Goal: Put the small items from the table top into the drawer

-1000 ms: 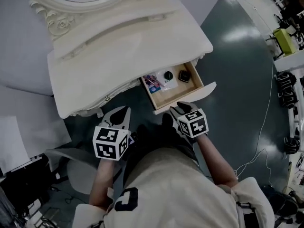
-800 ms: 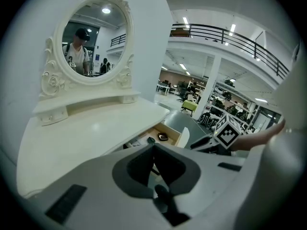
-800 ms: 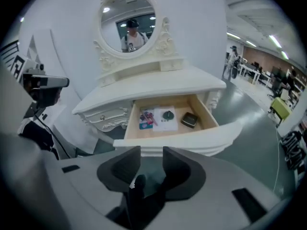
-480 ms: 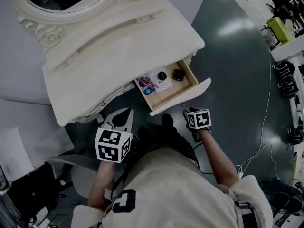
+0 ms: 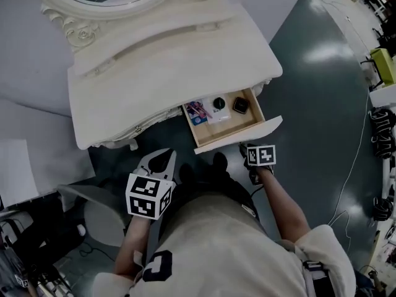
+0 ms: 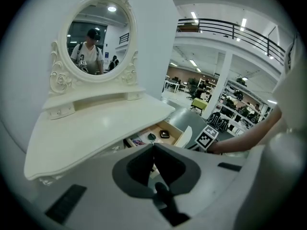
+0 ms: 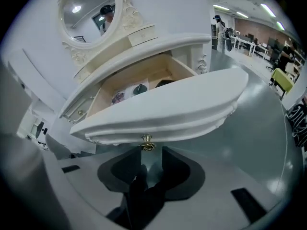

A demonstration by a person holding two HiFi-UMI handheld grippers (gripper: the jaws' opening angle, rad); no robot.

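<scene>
Right gripper view shows the open drawer (image 7: 158,104) from below and in front. Its small brass knob (image 7: 147,143) sits just ahead of the right claw (image 7: 151,152), whose jaws stand partly apart with only floor showing between them, gripping nothing.

A likely risk is that the jaws miss or slip off so small a knob. A shove on the curved front to one side of the knob could also skew the drawer and jam it. A hard push would probably slide the loose items about.

From the head view, the small items lie in the drawer's back half: a pink-and-blue packet (image 5: 198,111), a white card (image 5: 213,115), a round black piece (image 5: 218,103) and a square black piece (image 5: 240,106). The cream tabotop (image 5: 167,67) above looks bare, so the moving seems done.

Further out, the left claw (image 6: 153,146) hangs back from the vanity, tips together and empty.
</scene>
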